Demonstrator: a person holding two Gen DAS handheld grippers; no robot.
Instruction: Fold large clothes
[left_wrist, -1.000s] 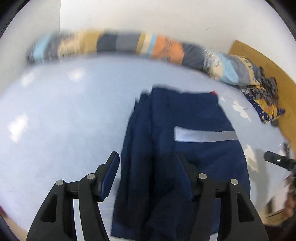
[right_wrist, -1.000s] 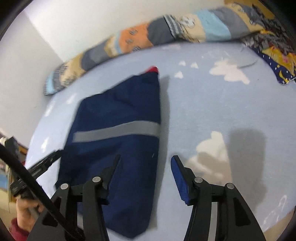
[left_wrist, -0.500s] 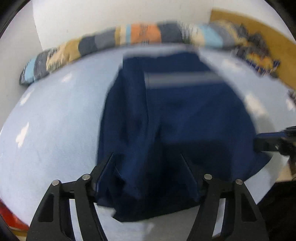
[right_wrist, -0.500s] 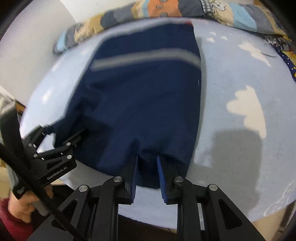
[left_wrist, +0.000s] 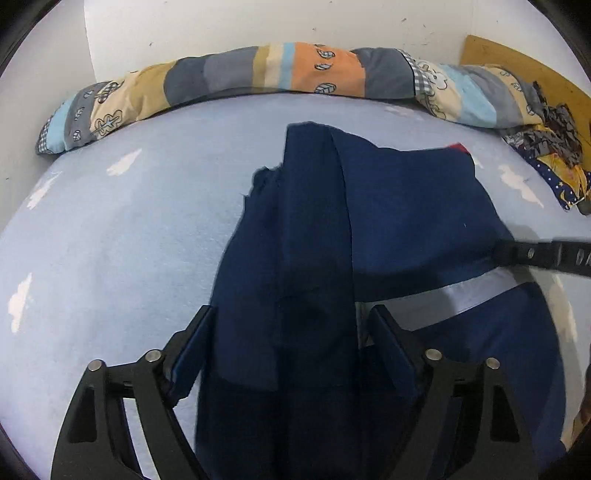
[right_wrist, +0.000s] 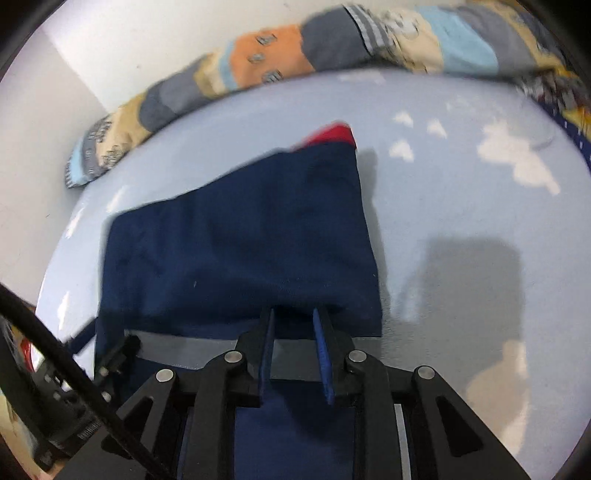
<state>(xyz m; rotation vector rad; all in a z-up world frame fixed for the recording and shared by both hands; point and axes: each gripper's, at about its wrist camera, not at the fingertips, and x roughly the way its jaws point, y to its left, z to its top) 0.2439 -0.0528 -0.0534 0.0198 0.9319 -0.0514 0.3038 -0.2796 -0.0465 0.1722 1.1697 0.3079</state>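
Two views: in the left wrist one we see a patchwork quilt (left_wrist: 295, 70) at twelve o'clock and crumpled cloth (left_wrist: 554, 155) at two, while the navy garment (left_wrist: 369, 229) lies on the cloud-print sheet (left_wrist: 110, 240) and drapes between our left gripper (left_wrist: 291, 339), its jaws spread wide, whether gripping we cannot tell. In the right wrist view the garment's grey stripe (right_wrist: 184, 350) sits at seven o'clock, and our right gripper (right_wrist: 293, 325) is pinched on the garment's folded edge.

Right gripper (right_wrist: 293, 314) fingertips hidden under navy garment (right_wrist: 240, 251) fold.
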